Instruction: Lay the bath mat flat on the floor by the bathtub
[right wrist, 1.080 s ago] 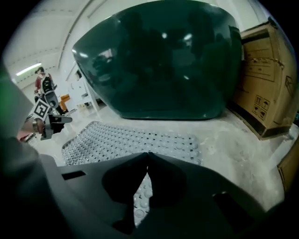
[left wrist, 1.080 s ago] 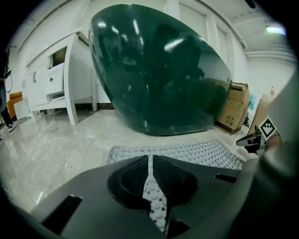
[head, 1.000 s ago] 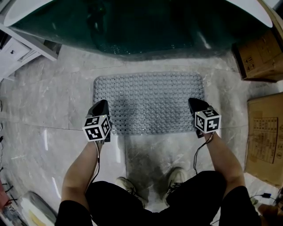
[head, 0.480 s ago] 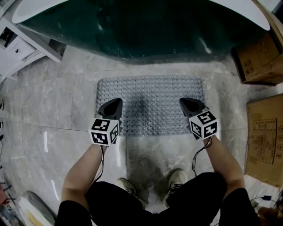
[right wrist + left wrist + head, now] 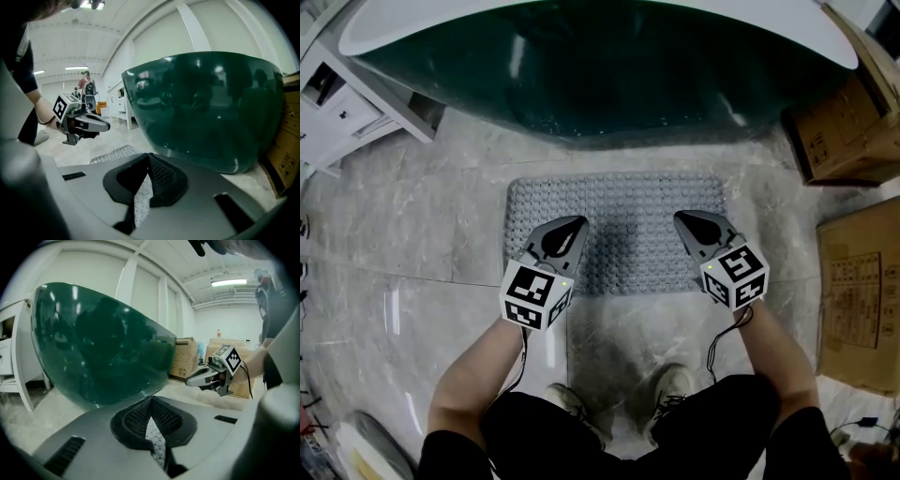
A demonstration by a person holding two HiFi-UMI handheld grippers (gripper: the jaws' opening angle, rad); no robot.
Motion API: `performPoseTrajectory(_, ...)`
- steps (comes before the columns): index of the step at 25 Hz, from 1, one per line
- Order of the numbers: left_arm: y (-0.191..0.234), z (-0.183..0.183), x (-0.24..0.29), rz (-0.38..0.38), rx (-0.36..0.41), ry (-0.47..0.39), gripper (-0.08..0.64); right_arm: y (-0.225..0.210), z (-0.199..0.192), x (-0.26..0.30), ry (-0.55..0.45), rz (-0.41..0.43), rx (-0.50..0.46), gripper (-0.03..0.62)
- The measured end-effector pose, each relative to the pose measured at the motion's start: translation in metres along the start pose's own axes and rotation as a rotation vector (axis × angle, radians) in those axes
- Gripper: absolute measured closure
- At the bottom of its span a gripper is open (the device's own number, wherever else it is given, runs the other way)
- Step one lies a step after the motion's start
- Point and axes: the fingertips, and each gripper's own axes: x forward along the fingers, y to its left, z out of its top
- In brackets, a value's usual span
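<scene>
lifted off the bath mat (image 5: pixel 623 202), my left gripper (image 5: pixel 573 226) and right gripper (image 5: pixel 682 219) hover.
it lies flat by the bathtub (image 5: pixel 609 66); both jaws closed on nothing; i'd withdraw without snagging it.

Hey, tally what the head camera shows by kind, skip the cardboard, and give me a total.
Grippers: 2 (left gripper, right gripper)
Mat: 1
Bathtub: 1
Cabinet: 1
Shoes: 2
Total: 7
</scene>
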Motion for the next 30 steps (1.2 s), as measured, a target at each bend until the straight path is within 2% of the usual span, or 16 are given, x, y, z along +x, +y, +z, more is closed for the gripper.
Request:
performPoseTrajectory(7, -0.026, 0.041, -0.02, -0.036, -0.012, -0.016, 0.543, 0.011, 0.04, -0.03, -0.026, -0.018, 0.003, 0.575)
performPoseTrajectory(15, -0.041, 0.118, -0.083, -0.03, -0.102, 0.04, 0.543, 0.032, 0.13, -0.087, 0.002, -0.016, 0.07, 0.575)
performPoseTrajectory(21, -0.049, 0.222, -0.153, -0.011, -0.122, 0.042, 0.543, 0.069, 0.232, -0.141, 0.026, 0.002, 0.092, 0.575)
performPoseTrajectory(26, -0.065, 0.318, -0.214, -0.009, -0.171, 0.036, 0.543, 0.105, 0.326, -0.189, 0.043, 0.022, 0.113, 0.575)
performPoseTrajectory(30, -0.069, 0.387, -0.255, 0.004, -0.217, 0.008, 0.543, 0.126, 0.402, -0.219, 0.019, 0.005, 0.117, 0.575)
